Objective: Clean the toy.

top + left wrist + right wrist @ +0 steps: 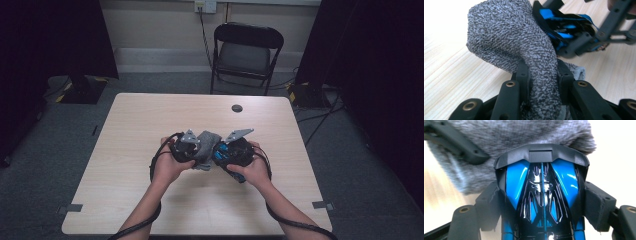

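Two grips in play over the middle of the table [150, 125]: left gripper [544, 82] has its jaws pinched hard on the grey cloth [516, 42], right gripper [541, 202] has its jaws spread wide and clamped on the flanks of the blue-and-black toy car [541, 195]. In the high view both hands meet just above the tabletop, cloth [204, 145] bunched between them and touching the car [227, 152]. Looks like I'm wiping or wrapping the car's nose with the cloth. To do it well: keep the right clamp steady, no squeezing harder, since the shell is glossy hard plastic and could slip or pop out sideways; drag the cloth with the left in short strokes across the black front bumper, keeping the fabric taut so it doesn't snag on the other gripper's linkage. Cloth is thick, nubby, heather-grey knit, soft and floppy, folds into a hump. Car is smooth, angular, reflective, with sharp black edges. Table is pale wood-grain laminate, slick. Folding chair [247, 50] stands beyond the far edge, well apart.
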Demonstrator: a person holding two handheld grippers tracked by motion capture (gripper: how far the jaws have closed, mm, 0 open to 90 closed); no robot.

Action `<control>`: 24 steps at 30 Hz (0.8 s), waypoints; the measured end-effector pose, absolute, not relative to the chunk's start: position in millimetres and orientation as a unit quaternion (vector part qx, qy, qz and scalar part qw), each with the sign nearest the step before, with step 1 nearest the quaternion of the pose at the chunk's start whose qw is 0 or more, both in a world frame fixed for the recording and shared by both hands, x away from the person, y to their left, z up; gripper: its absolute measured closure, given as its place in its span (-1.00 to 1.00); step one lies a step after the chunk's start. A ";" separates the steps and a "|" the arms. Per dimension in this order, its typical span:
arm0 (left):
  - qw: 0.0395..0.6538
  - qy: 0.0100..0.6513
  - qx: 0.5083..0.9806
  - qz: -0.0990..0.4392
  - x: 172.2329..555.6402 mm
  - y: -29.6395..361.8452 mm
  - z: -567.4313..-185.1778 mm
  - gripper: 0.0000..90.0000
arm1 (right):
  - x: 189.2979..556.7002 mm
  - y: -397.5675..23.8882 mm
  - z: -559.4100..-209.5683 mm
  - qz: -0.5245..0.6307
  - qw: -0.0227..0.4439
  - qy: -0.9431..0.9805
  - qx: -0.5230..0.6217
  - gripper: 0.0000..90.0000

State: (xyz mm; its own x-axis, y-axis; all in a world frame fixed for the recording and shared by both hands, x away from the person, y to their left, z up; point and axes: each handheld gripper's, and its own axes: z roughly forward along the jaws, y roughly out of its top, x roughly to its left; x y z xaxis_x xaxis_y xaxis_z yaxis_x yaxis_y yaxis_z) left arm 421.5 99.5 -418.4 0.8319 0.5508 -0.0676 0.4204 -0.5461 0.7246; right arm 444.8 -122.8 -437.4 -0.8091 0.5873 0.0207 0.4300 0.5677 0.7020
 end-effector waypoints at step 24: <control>0.391 0.231 0.889 0.056 404.2 101.2 -424.7 0.56 | 475.4 -143.2 -427.9 0.360 0.123 0.858 0.346 -0.43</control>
